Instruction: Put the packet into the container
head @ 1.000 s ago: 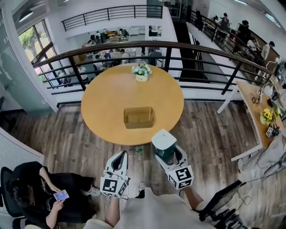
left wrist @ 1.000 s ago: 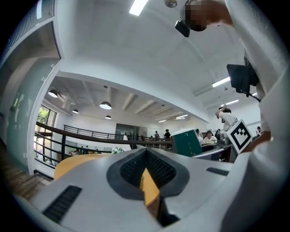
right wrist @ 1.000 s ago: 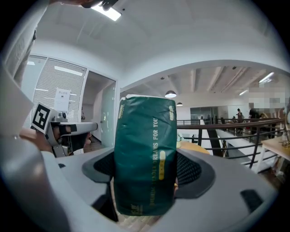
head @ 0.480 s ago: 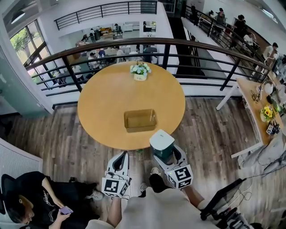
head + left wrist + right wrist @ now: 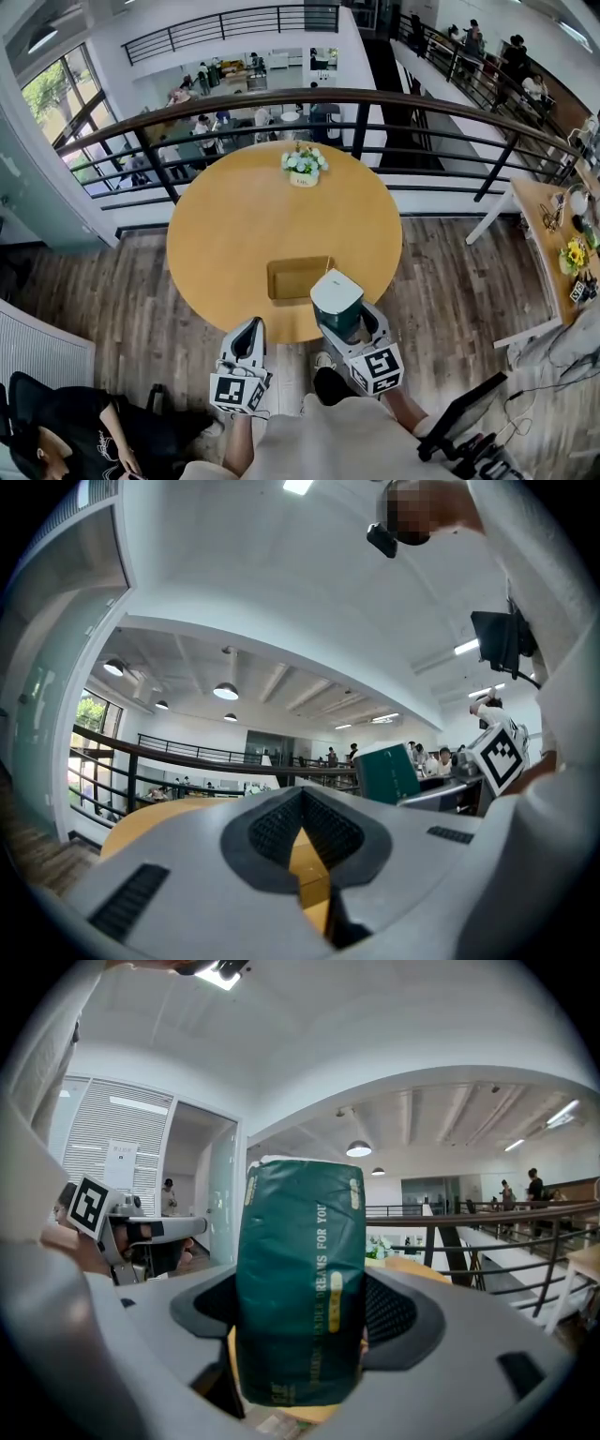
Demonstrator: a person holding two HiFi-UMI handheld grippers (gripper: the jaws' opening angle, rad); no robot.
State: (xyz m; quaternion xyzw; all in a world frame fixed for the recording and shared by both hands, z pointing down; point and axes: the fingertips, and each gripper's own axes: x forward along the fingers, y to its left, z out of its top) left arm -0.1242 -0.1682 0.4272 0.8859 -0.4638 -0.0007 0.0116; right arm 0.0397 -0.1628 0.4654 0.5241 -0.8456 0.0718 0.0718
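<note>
Your right gripper (image 5: 345, 325) squeezes the green packet (image 5: 337, 298) near the box (image 5: 296, 279), and your left gripper (image 5: 250, 326) is closed, empty

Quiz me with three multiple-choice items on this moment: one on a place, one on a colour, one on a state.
1. Where is the packet?
A) in the container
B) in the right gripper
C) by the flowers

2. What colour is the packet's side?
A) green
B) red
C) yellow

3. What is the left gripper doing?
A) shut on the packet
B) shut on the flowers
C) shut, holding nothing

Answers:
1 B: the right gripper view shows its jaws clamped on the packet's sides.
2 A: that view shows a dark green wrapper.
3 C: in the left gripper view the jaws meet, with only the table behind them.
</note>
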